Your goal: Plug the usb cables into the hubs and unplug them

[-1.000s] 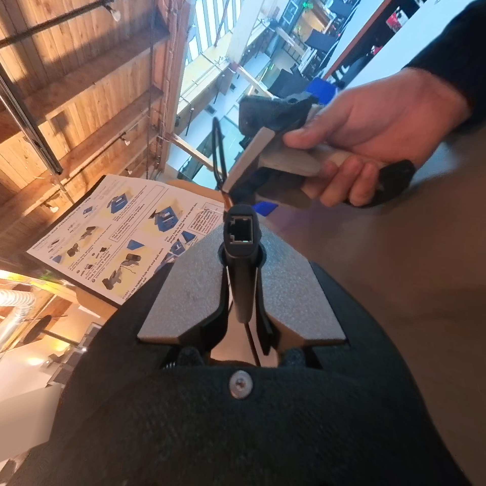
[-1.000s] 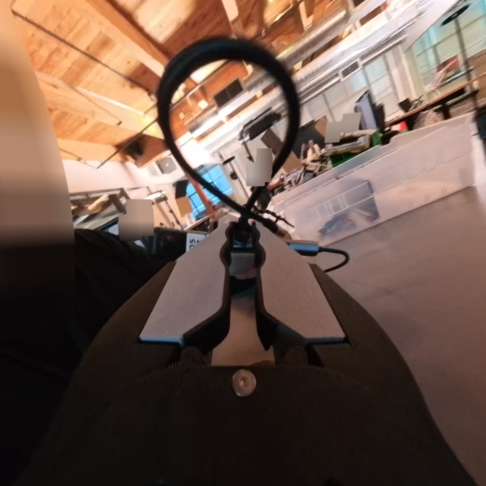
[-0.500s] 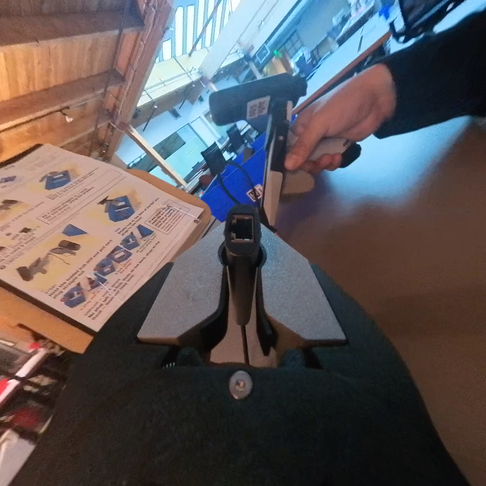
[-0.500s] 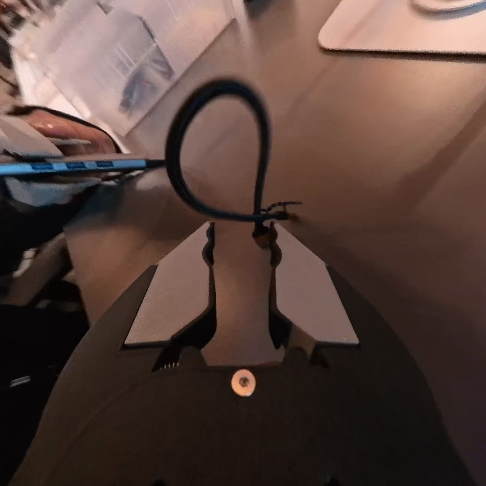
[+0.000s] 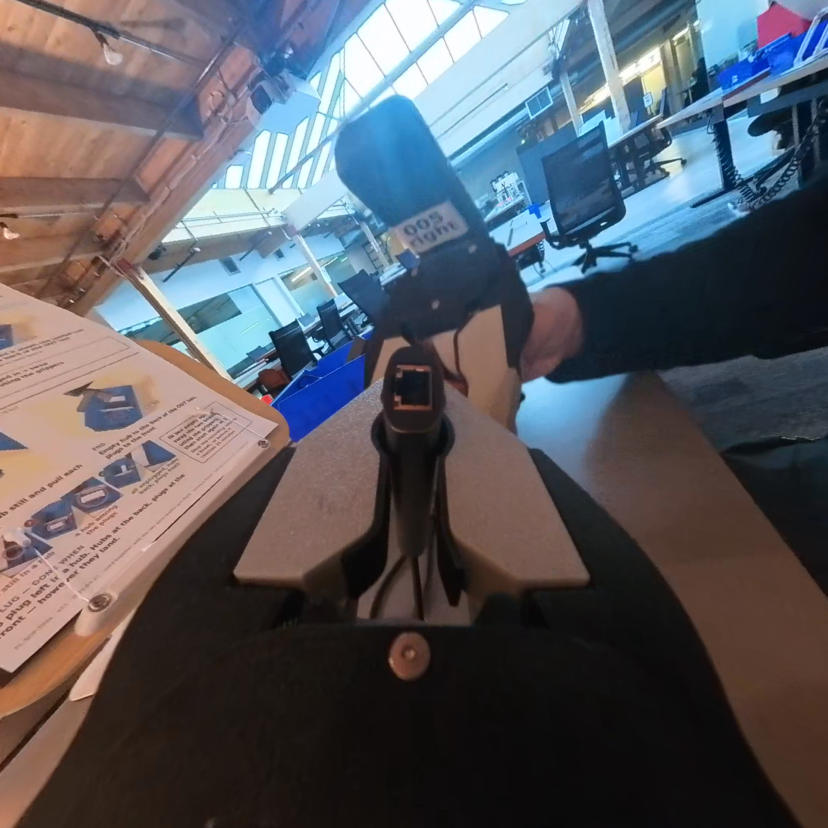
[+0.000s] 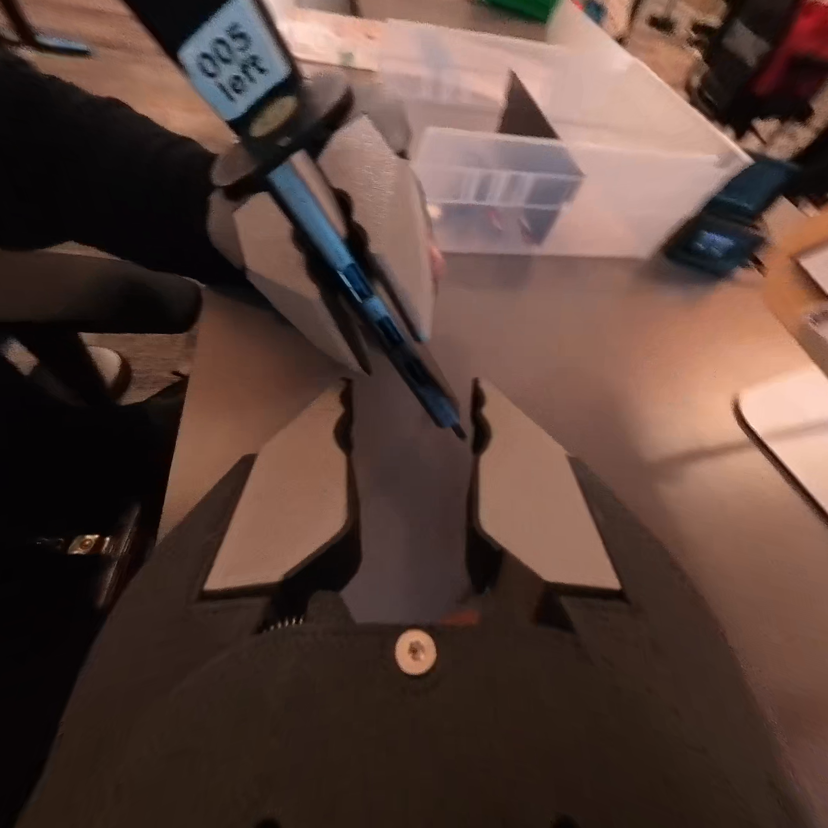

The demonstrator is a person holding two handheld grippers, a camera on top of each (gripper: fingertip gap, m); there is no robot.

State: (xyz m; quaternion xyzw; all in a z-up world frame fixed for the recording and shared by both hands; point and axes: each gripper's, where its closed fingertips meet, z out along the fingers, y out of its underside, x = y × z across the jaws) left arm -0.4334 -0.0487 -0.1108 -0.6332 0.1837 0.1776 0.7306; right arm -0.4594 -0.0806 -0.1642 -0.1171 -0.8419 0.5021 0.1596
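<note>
The looped cable that hung at the right gripper [image 6: 410, 414] is gone from its view, and its fingers now stand wide apart, empty. The hub [image 5: 411, 441] is clamped between the left gripper [image 5: 412, 437], port end forward; its tip reaches between the right fingers. A clear bin [image 6: 502, 192] sits behind on the table [image 6: 605, 340]; an instruction sheet [image 5: 103, 470] lies left.
</note>
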